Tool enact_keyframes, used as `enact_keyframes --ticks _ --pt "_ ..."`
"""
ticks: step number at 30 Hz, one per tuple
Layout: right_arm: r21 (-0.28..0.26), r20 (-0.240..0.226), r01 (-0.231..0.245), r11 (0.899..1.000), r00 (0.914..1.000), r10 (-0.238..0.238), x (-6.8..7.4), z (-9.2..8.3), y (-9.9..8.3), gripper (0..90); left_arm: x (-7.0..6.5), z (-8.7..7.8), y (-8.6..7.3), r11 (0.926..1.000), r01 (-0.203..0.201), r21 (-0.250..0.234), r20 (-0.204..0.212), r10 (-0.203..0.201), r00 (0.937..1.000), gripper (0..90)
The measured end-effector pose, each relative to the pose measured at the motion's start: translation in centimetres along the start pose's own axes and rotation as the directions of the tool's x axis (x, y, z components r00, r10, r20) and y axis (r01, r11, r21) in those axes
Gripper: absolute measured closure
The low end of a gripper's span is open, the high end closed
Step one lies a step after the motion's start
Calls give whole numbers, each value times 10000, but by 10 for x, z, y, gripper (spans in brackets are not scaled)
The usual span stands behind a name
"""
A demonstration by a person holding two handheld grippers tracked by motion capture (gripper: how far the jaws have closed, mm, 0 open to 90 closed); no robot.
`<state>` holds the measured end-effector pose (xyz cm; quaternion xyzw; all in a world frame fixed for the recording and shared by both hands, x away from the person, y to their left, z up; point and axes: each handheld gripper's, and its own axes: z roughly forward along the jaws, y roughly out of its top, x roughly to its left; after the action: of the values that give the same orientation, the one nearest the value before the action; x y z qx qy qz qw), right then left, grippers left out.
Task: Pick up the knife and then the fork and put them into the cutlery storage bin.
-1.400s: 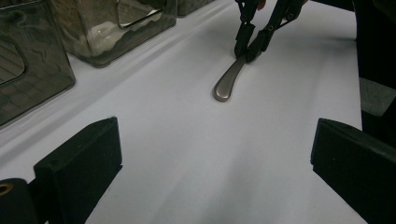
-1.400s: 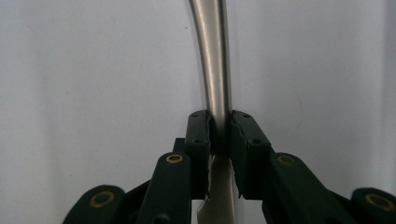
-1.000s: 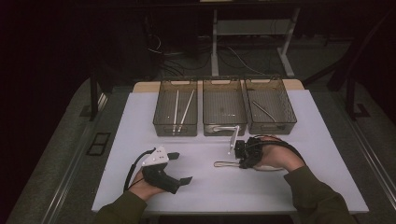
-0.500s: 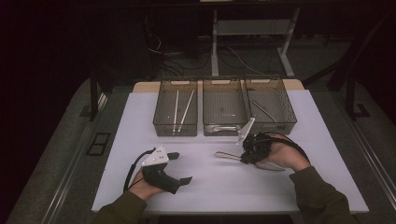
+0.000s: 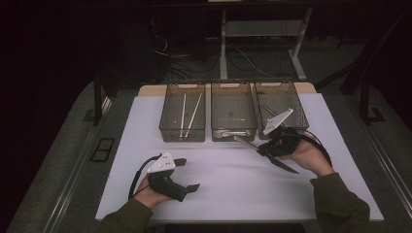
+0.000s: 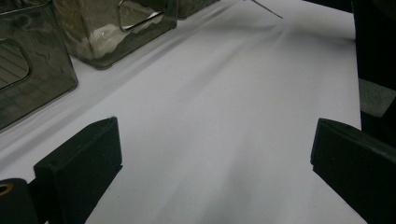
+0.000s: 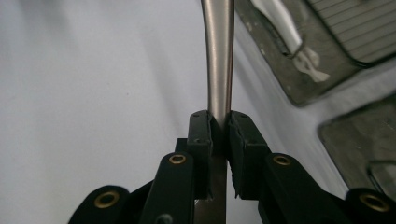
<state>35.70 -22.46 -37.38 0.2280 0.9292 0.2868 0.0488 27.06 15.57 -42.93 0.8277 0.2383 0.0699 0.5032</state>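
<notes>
Left claw (image 5: pixel 187 174) low, jaws wide apart; right claw (image 5: pixel 265 148) raised (jaws clamped nearly together).

White-topped table (image 5: pixel 145 145) under dim light; dark grey floor (image 5: pixel 58 145) around it. Behind table: white desk legs (image 5: pixel 223 48), tangled cables (image 5: pixel 243 58) on floor, black stands (image 5: pixel 99 97) at both sides.
</notes>
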Motion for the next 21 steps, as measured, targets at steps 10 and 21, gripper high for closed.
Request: enact_keyframes --ticks 10,21 --pt "-1563 442 -1610 9745 9845 1697 -17 -30 -12 794 0 0 0 10000 -20 -7 -8 20 10000 9" --pt "-2998 1060 -2383 9238 9540 2805 -34 -61 -21 794 0 1 0 10000 22 -12 3 -22 10000 9"
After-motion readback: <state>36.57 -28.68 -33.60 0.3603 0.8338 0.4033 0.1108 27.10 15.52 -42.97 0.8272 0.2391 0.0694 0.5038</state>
